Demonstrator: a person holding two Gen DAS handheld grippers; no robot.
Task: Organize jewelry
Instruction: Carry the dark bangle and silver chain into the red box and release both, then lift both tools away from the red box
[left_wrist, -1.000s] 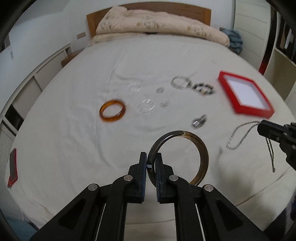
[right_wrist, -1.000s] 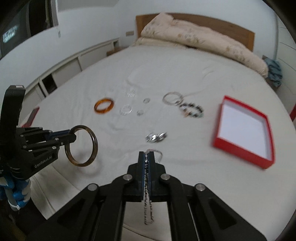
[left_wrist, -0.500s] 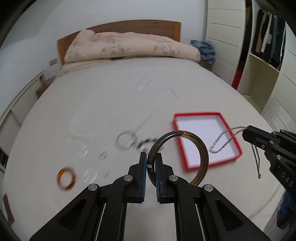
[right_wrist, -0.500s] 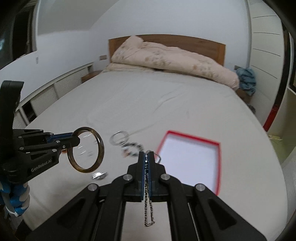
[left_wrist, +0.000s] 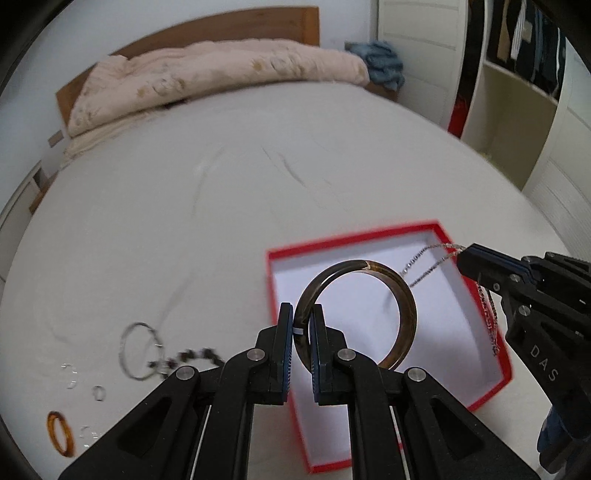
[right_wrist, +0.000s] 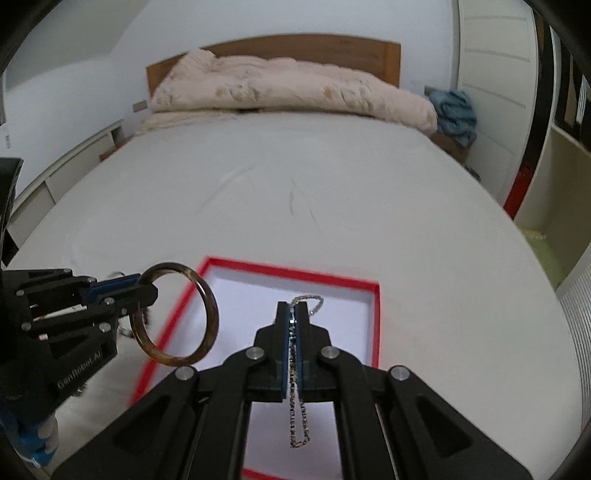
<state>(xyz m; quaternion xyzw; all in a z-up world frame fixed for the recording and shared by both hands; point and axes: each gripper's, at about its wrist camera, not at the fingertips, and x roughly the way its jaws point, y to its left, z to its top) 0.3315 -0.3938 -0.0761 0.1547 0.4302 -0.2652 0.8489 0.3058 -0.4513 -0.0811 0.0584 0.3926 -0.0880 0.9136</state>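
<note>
Though blur smears loose jewelry (left_wrist: 147, 354) at lower left of frame, red box (left_wrist: 280, 273) reads clear, white floor bare. My left gripper (left_wrist: 303, 332) pinches brown bangle (left_wrist: 404, 317) upright over box; my right gripper (right_wrist: 293, 321) clamps silver chain (right_wrist: 297, 417), dangling above it. Open bed (right_wrist: 295, 184) beyond.

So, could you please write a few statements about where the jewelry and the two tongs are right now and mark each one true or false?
1. The left tongs grip a dark brown translucent bangle. True.
2. The right tongs are open. False: they are shut on a thin silver chain.
3. The shallow red box with white lining holds several bracelets. False: only lining shows inside.
4. A small orange bangle lies on the white bedsheet. True.
</note>
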